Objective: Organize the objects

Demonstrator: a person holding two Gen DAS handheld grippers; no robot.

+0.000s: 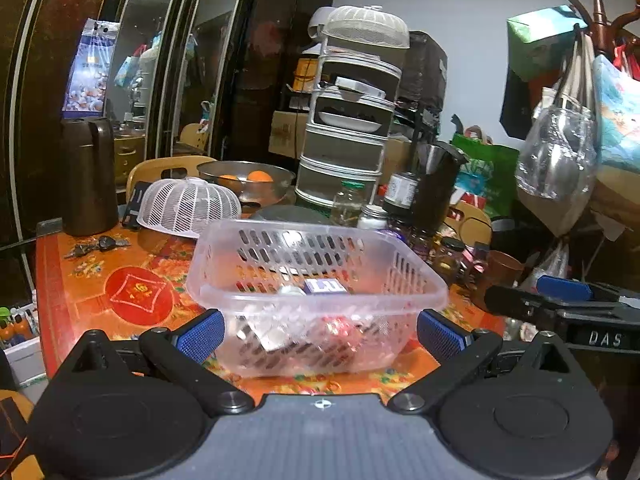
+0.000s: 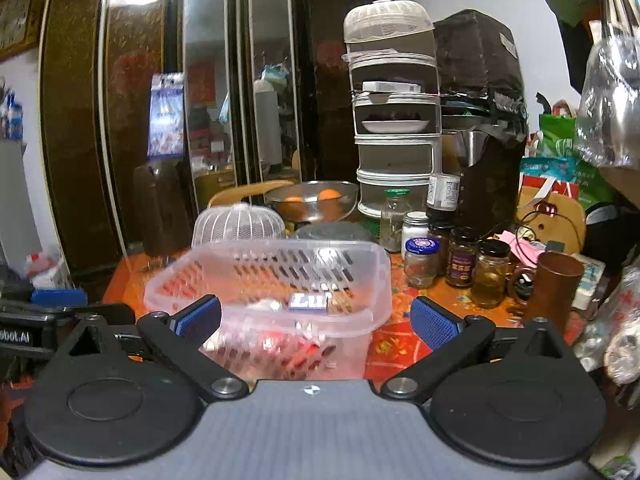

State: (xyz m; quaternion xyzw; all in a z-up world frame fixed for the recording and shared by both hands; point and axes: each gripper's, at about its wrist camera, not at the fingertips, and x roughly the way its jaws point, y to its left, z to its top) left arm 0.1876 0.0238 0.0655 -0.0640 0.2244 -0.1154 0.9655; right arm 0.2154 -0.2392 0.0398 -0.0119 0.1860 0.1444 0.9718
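Note:
A clear plastic basket (image 1: 416, 276) with slotted walls stands on the orange patterned table (image 1: 132, 280). It holds a small blue-and-white box (image 1: 325, 286), a white round thing and some wrapped items. My left gripper (image 1: 318, 334) is open and empty, its blue pads on either side of the basket's near wall. The basket shows in the right wrist view (image 2: 372, 276) too, with the blue box (image 2: 308, 302) inside. My right gripper (image 2: 316, 320) is open and empty just in front of the basket. The right gripper also shows in the left wrist view (image 1: 560, 300) at the right edge.
Several glass jars (image 2: 460, 260) and a brown cup (image 2: 554, 284) stand right of the basket. A white mesh food cover (image 1: 188, 204), a steel bowl with oranges (image 1: 248, 180), a brown jug (image 1: 88, 176) and a tiered food rack (image 1: 348, 132) stand behind it.

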